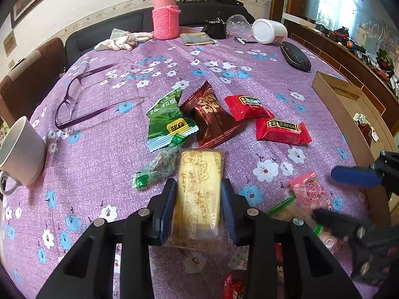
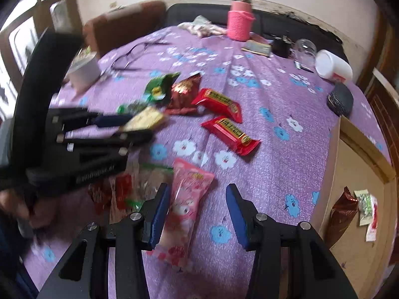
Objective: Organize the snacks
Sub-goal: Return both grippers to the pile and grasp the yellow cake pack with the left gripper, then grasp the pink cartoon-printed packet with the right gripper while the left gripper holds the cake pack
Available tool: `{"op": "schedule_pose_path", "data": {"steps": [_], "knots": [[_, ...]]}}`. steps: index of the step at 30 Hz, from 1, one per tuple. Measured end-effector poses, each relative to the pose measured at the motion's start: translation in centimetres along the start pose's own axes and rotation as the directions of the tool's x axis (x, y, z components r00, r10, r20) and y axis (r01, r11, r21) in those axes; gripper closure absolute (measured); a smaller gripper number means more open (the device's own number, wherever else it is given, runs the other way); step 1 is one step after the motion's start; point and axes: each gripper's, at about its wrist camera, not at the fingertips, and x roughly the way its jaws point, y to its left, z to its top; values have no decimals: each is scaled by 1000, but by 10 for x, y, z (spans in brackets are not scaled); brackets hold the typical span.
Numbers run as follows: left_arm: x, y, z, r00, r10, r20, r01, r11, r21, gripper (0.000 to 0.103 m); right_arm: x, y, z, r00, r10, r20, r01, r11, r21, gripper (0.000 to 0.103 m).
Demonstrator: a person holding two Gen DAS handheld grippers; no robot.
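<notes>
My left gripper (image 1: 199, 189) is shut on a yellow cake packet (image 1: 199, 186) and holds it above the purple flowered tablecloth (image 1: 99, 162); it also shows, blurred, in the right wrist view (image 2: 142, 120). My right gripper (image 2: 197, 196) is open and empty over a pink snack packet (image 2: 185, 199), which lies between its fingers, nearer the left one. Ahead lie a green packet (image 1: 167, 119), a dark red packet (image 1: 212, 117) and two red packets (image 1: 247, 107) (image 1: 281, 130). A cardboard box (image 2: 359, 164) at the right holds several snacks.
A white mug (image 1: 22, 152) stands at the left. Purple glasses (image 1: 74, 99) lie behind it. A pink bottle (image 1: 165, 15), white gloves (image 1: 122, 39), a tipped white jar (image 1: 269, 31) and a dark case (image 1: 295, 56) sit at the far edge.
</notes>
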Motion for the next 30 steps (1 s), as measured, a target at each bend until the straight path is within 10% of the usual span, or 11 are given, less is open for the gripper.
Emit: {"op": "schedule_pose_path", "data": {"steps": [6,9,30], "knots": [[0,0,0,1000,6,2,-6,1000,-1,68,10,6,-6,999,-2,-33,0,999,-44,55],[-2,-1,-1,1000,6,5,-6,1000,-1,70,10,-6,-3,1000,-18,-17,19,1000,19,77],[-50,-4,3,970,-77,231,86,996,-30,70,-42,-46,10,953,-59,296,-25,962,273,78]]}}
